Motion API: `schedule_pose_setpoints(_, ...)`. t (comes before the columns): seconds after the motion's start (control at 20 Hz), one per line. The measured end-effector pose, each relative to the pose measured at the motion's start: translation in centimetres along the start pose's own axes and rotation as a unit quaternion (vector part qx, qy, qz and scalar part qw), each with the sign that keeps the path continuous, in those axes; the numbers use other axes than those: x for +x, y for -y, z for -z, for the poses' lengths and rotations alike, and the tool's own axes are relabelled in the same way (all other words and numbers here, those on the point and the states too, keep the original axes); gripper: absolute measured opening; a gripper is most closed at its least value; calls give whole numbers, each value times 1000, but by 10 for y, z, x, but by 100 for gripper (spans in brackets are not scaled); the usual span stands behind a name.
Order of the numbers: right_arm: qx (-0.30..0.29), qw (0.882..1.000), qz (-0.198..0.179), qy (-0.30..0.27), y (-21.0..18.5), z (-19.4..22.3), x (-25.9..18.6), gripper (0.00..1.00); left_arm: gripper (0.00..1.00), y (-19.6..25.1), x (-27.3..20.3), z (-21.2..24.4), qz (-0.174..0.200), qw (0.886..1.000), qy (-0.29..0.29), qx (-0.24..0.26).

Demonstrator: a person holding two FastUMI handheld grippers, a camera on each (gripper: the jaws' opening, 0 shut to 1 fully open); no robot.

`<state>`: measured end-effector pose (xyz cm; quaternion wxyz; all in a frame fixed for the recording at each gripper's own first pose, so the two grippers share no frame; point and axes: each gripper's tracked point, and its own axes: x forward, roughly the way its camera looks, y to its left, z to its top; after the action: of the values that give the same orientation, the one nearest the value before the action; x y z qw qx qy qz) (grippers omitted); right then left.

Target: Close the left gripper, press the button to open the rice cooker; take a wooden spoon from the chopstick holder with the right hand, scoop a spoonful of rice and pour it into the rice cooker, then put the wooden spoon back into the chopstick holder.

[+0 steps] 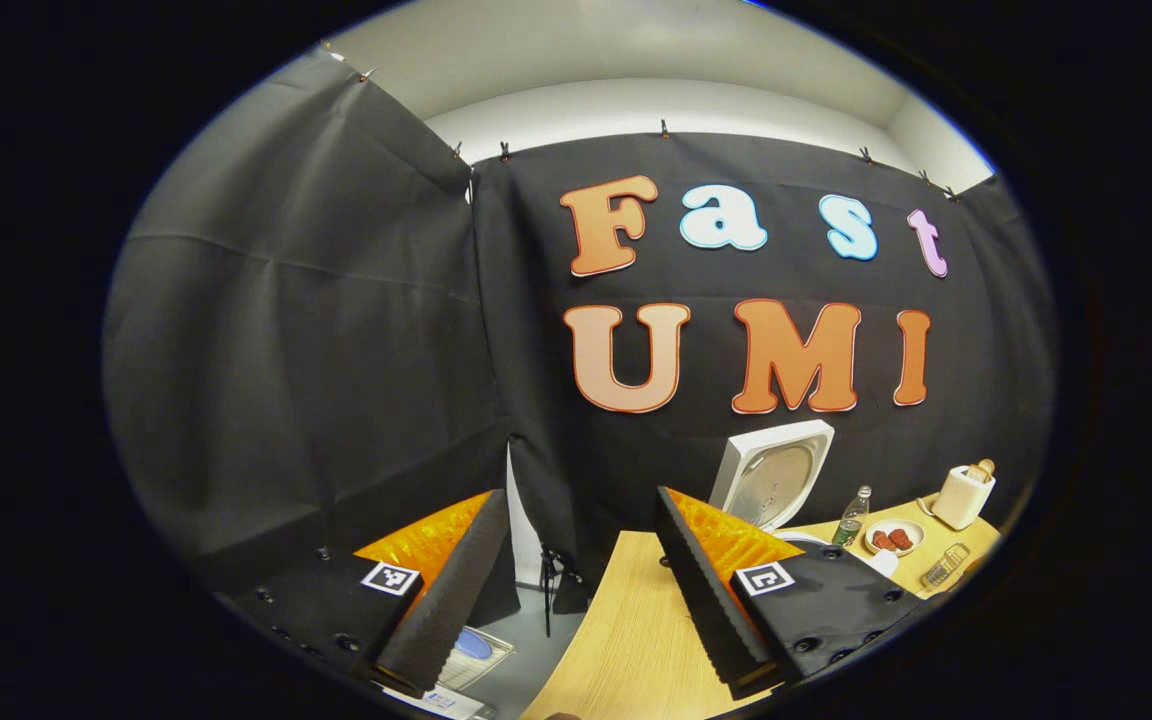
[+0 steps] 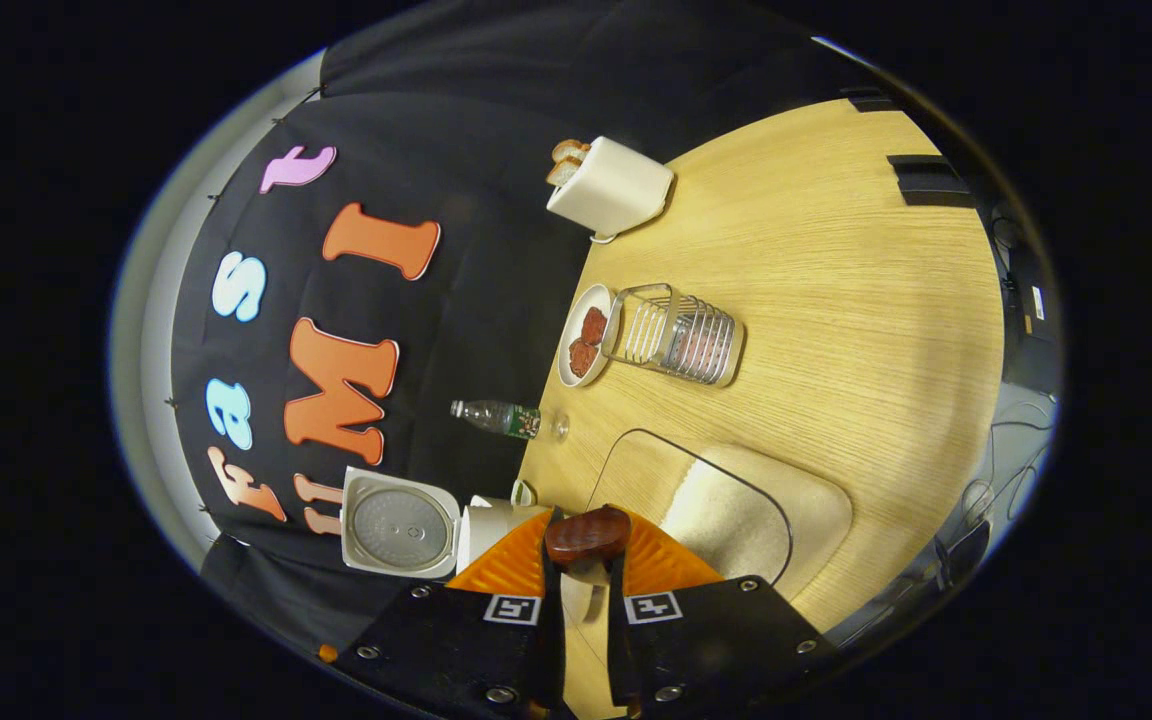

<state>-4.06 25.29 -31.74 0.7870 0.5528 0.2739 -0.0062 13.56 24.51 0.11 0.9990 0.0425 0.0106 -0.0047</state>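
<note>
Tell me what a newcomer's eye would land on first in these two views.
In the right gripper view, the right tongs are shut on the wooden spoon, its dark bowl poking out past the fingertips. Just left of it the rice cooker stands with its lid swung open. In the left gripper view, the left tongs hang open and empty above the table edge.

Right gripper (image 2: 586,560) jaws clamped on wooden spoon (image 2: 588,534), rice cooker (image 2: 406,526) lid raised, chopstick holder (image 2: 681,336) on table (image 2: 836,280)
</note>
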Motion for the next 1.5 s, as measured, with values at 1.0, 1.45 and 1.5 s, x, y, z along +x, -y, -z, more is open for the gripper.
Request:
schedule_pose_setpoints(1.0, 96, 988, -111, -49, -120, -10, -1, 16, 99, 1, 7, 9, -4, 1000, -9, -13)
schedule_pose_setpoints(1.45, 104, 983, -132, -77, -196, 14, 46, 16, 99, -2, 11, 9, -4, 1000, -11, -26)
schedule_pose_setpoints(1.5, 99, 983, -134, -82, -205, 20, 53, 16, 99, -2, 11, 10, -5, 1000, -13, -25)
